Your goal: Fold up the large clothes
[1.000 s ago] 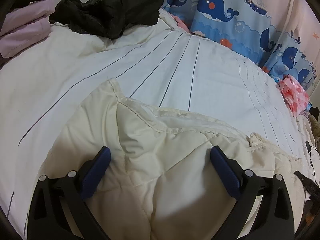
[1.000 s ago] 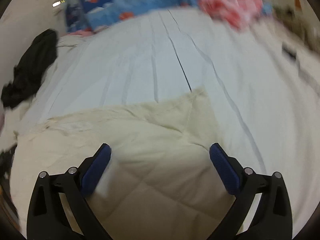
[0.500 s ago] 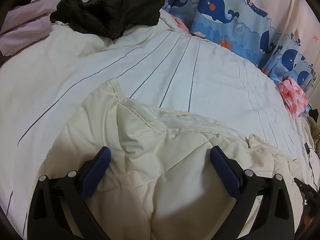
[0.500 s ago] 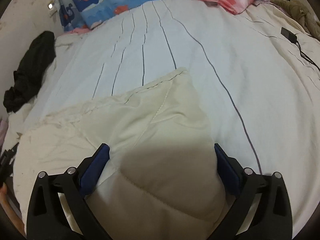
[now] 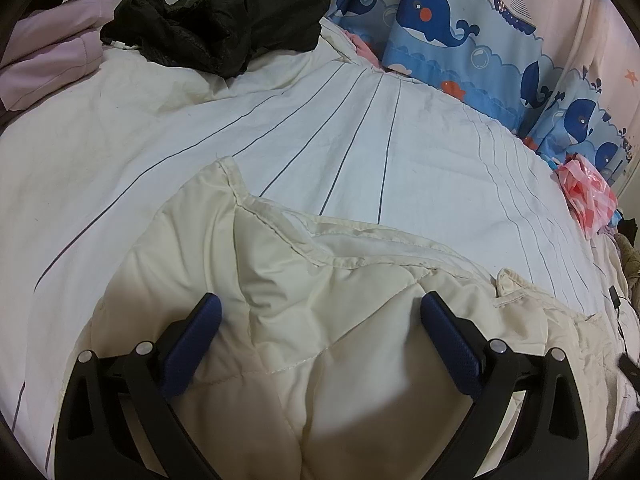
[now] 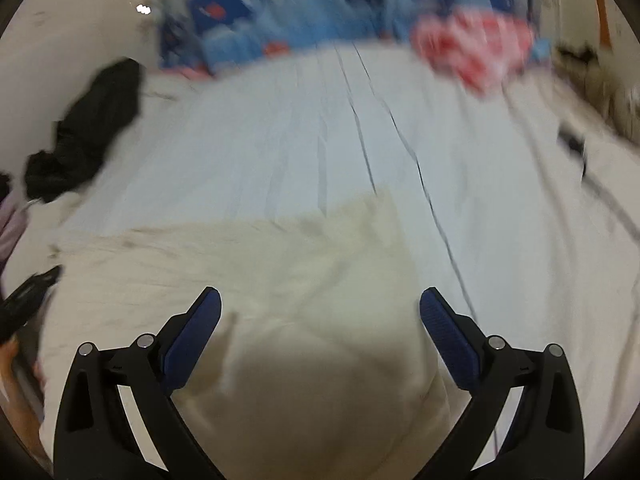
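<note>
A cream quilted garment point(image 5: 312, 280) lies crumpled on the white striped bedsheet point(image 5: 360, 152), its upper corner pointing toward the far left. My left gripper point(image 5: 320, 320) is open and empty, hovering just over the garment's left part. In the right wrist view the same garment point(image 6: 280, 264) is blurred. My right gripper point(image 6: 320, 320) is open and empty above its right part. The left gripper's black body point(image 6: 24, 304) shows at the left edge of the right wrist view.
A black garment point(image 5: 224, 24) and a lilac one point(image 5: 52, 60) lie at the far left of the bed. A blue whale-print curtain point(image 5: 460, 40) hangs behind. A pink checked cloth point(image 5: 588, 196) lies at the right. A dark cable with a plug point(image 6: 576, 148) lies on the sheet at the right.
The left view has hardly changed. The right wrist view has swung and pulled back, is now blurred with motion, and the garment sits lower in it. Both grippers stay open.
</note>
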Tool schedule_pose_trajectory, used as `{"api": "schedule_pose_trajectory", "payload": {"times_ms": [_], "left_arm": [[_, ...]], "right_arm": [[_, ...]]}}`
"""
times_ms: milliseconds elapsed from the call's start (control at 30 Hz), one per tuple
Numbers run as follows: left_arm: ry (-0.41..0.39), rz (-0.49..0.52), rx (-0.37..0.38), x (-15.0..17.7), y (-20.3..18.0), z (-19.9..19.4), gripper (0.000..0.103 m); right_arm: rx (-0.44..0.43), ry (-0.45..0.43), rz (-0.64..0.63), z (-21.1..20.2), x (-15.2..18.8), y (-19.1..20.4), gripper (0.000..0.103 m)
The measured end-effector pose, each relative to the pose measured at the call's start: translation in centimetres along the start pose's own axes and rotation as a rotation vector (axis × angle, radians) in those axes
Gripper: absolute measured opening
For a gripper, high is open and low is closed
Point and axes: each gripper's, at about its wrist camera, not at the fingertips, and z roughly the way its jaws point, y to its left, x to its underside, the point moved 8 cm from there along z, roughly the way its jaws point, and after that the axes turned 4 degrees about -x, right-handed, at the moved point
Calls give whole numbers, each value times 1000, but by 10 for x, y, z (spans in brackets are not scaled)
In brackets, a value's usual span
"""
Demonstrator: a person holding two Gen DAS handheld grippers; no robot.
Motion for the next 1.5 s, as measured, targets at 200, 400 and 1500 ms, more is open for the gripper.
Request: {"api": "schedule_pose_trajectory", "payload": {"times_ms": [200,400,1500], "left_arm": [[-3,2,-2,0,0,0,95],[-3,-2,5,0,1,1,95],[293,-453,443,144,108,-135,96]], "right_arm": [[34,72,-74,36,36,5,96],[22,78,-66,43,32,4,96],[-717,332,167,-79,145,239,96]]}}
